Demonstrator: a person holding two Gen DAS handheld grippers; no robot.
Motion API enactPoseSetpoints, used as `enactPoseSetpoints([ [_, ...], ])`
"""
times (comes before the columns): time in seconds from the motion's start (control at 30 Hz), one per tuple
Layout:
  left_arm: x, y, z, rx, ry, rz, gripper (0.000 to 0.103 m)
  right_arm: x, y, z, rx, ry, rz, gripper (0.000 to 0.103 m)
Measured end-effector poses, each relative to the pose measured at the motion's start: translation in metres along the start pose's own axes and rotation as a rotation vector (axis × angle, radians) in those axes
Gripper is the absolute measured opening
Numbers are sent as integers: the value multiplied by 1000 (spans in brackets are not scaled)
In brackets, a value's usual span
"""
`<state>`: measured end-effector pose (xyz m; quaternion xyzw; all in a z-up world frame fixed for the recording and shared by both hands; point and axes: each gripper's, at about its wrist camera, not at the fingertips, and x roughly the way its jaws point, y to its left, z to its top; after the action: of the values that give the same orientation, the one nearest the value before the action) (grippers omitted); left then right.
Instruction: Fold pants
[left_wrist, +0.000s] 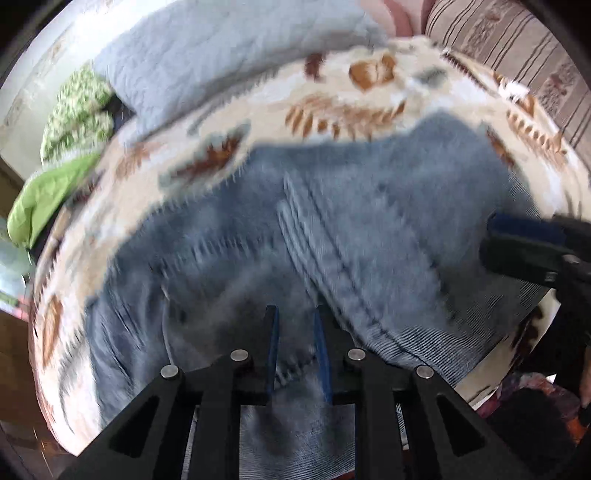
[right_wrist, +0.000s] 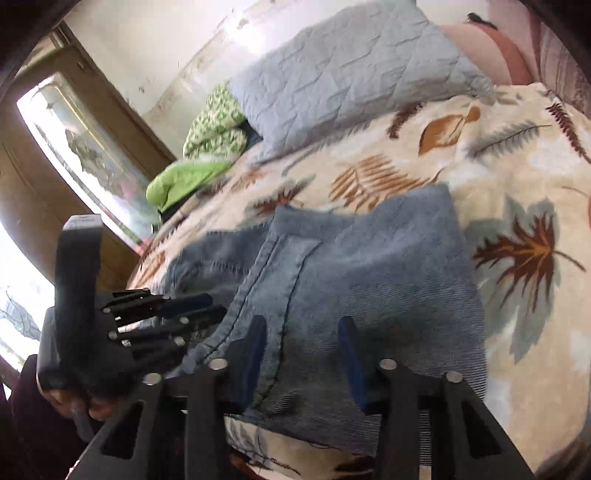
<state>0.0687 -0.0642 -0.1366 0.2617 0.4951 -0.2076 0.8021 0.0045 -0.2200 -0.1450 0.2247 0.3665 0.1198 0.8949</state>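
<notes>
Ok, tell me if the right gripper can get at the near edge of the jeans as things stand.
Probably yes. The right gripper hangs just over the jeans, its fingers apart with the near denim edge between them and nothing lying on top. The left gripper sits off to the side, clear of that edge.

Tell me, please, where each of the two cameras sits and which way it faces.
Left wrist: on the left gripper, looking steeply down at the pants; the right gripper enters at right.
Right wrist: on the right gripper, looking across the pants; the left gripper and a hand show at left.
Shared: pants, leaf-print blanket, blue pillow.
</notes>
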Motion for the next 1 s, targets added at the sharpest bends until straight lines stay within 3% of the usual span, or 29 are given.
enactPoseSetpoints([
  [0.07, -4, 8, -4, -37, -14, -27, 19, 5, 16, -8, -95, 22, -28, 41],
  [0.17, -13, 18, -7, -71, -11, -50, 20, 32, 28, -24, -216, 164, -83, 41],
  [0.23, -20, 25, -12, -97, -26, -56, 20, 35, 43, -29, -319, 135, -146, 41],
  [0.37, -39, 47, -32, -183, -52, -61, 25, 32, 34, -23, -259, 139, -129, 41],
  [0.43, -54, 65, -43, -243, -75, -23, 50, 28, 32, -19, -247, 113, -130, 41],
  [0.53, -77, 95, -62, -339, -124, 45, 71, 22, 40, -17, -262, 62, -134, 41],
  [0.63, -92, 124, -76, -423, -152, 73, 76, 11, 50, -18, -281, -3, -127, 48],
  [0.77, -115, 151, -99, -496, -160, 165, 81, 2, 64, -17, -321, -62, -123, 48],
  [0.93, -138, 159, -117, -530, -191, 199, 86, -16, 73, -23, -382, -109, -119, 53],
  [1.0, -145, 153, -118, -509, -211, 214, 87, -24, 78, -28, -421, -131, -155, 53],
])
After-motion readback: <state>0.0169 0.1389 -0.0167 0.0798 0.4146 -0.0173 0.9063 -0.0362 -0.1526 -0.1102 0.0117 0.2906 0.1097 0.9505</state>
